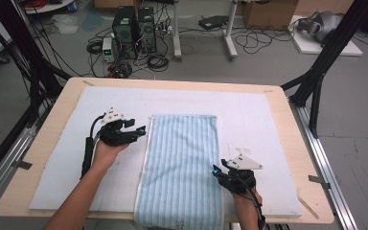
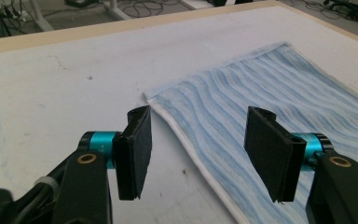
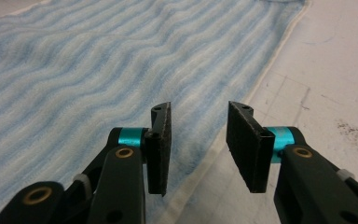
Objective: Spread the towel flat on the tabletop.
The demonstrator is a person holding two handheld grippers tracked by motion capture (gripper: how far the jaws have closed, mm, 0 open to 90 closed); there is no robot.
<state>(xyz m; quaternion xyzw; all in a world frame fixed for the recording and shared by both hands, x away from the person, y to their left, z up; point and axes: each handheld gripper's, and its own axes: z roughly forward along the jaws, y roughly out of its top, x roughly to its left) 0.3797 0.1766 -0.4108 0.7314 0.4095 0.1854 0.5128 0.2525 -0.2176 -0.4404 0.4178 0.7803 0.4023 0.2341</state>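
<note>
Left gripper (image 1: pixel 141 130) is hovering at the towel's (image 1: pixel 182 167) left edge, near its far corner; jaws standing apart, nothing between the pads. In the left gripper view the left gripper (image 2: pixel 196 149) is straddling the towel's (image 2: pixel 270 107) white hem, pads clear of the cloth.

Towel is lying flat down the middle of the mat (image 1: pixel 57 158), folded into a long rectangle, near end hanging over the table (image 1: pixel 43 134) edge. Fabric: soft terry, pale blue and white stripes running lengthwise, rippled pile, white hem.

Mat is white, thin, faintly smudged, covering most of the light wooden top.

Right gripper (image 1: pixel 215 171) is sitting at the towel's right edge, nearer the person. In the right gripper view the right gripper (image 3: pixel 198 140) is showing jaws parted, empty, over the hem of the towel (image 3: pixel 98 70). Pads flat, black, rectangular.
</note>
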